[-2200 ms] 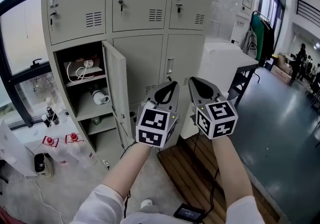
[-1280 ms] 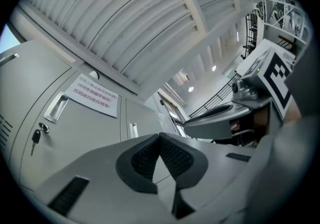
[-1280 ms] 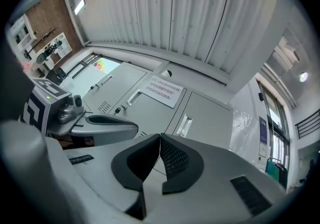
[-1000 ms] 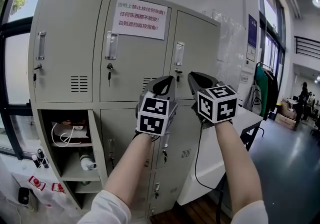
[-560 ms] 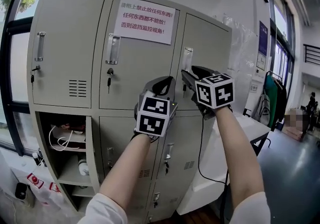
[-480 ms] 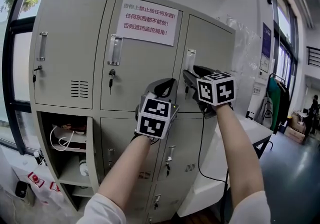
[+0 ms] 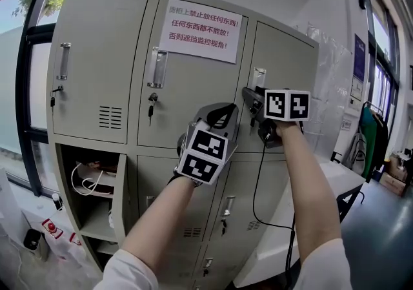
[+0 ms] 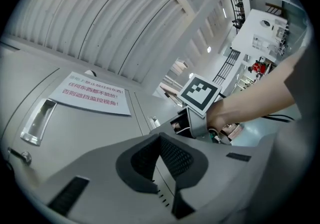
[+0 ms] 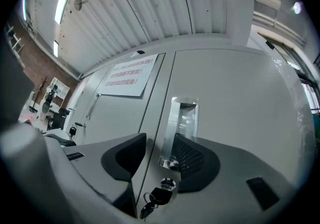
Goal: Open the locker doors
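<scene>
Handle (image 9: 180,123) of the top right locker door (image 9: 240,108) sits in the gap of the right claw (image 9: 159,143), its lower end level with the tips. We read this door as the target now. It is shut, flush with the next one. Key (image 9: 154,199) hangs in the lock just below the claw tips.

The right claw's jaws have just been opening and stand wide apart, one on either side of the handle strip. The strip lies closer to the claw's right pad; we can't tell if it touches. No squeeze shows. Our guess is that the spread is there to straddle the handle before a pinch and pull. The claw comes at the door nearly level, which suits a handle that stands upright on the door face.

Left claw (image 8: 161,140) has its jaws together on nothing. It is held lower than the right claw and off to that claw's left, in front of the middle column. We judge it parked there to stay clear of the door's swing.

Outward: paper notice (image 7: 200,31) is taped on the middle top door (image 7: 193,101), up and left of both claws. That door's handle and the far left one are untouched, and the whole top row is shut. Down and well to the left of the left claw, one lower compartment (image 7: 90,182) stands open with a white cable (image 7: 87,176) inside. So we count one door done and several left.
</scene>
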